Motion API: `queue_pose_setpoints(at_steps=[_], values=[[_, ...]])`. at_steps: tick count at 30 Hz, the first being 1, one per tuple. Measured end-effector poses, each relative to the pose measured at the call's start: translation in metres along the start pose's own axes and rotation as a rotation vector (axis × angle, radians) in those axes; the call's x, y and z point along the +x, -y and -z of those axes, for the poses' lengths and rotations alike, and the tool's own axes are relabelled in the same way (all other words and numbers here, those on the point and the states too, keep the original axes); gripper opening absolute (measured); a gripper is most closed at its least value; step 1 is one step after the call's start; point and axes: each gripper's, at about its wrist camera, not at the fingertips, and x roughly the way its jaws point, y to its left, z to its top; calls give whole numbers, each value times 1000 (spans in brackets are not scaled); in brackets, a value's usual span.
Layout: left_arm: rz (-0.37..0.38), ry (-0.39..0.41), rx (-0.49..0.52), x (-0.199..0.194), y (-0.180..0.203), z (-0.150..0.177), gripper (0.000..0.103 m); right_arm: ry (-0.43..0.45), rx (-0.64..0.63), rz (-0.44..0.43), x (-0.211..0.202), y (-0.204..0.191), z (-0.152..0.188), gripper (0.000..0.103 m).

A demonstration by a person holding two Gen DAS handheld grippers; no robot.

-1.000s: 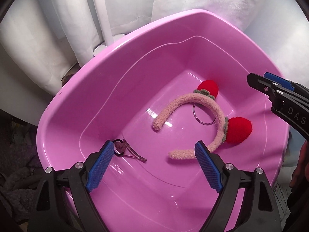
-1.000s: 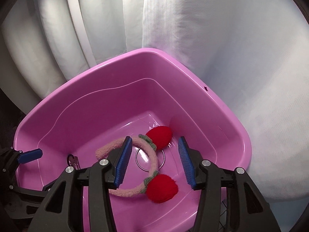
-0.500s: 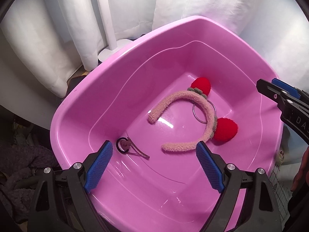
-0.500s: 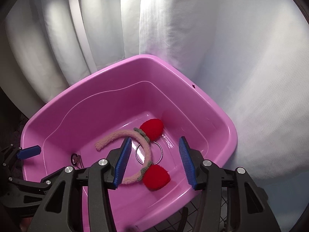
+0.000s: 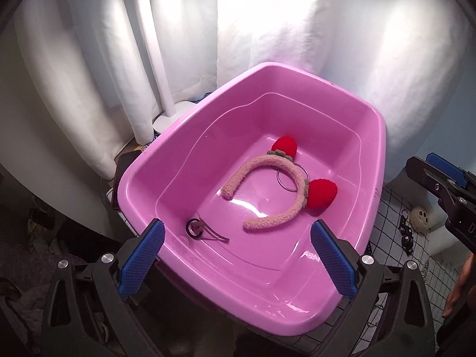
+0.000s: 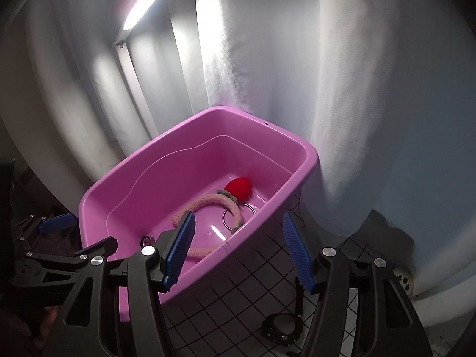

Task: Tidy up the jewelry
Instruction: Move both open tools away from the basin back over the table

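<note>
While both jaws are opening with nothing between them, the left tool (image 5: 236,254) tilts down over the pink tub (image 5: 297,74) and the right tool (image 6: 238,250) angles down above its rim. Inside lie one fuzzy headband (image 5: 267,175) with two red pompoms (image 5: 322,192), one metal ring (image 5: 287,183) and one dark hair tie (image 5: 195,227).

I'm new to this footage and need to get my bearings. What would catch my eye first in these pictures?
The big pink tub fills the middle, in front of white curtains. On its floor lies a fuzzy pink headband with two red pompoms, partly over a metal ring, and a small dark clip lies near the front left corner. The left gripper and right gripper hang empty at the tub's near rim, jaws opening.
</note>
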Motion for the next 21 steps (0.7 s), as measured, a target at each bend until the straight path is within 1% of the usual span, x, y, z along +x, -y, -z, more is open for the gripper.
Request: queue_pose_setpoints(at_steps=[2,5,8,12,16,19,21], values=[[20,19,18,-9,8,11,97,38,44,6,-16,6,17,61],[74,34,59,-22,21,29,97,68,102,25,-40,16,48,64],[129,60,110,-35,38,45,97,62,158,68,-57,28,81,64],[190,94,194,-48,66,65,97,36,256,156,-81,55,129,64],[281,78,249,-46,100,85,97,28,360,263,-110,86,173,64],[331,37,281,-40,123,100,97,21,426,332,-132,107,203,64],[349,21,295,-36,136,111,97,24,459,370,-148,120,220,64]])
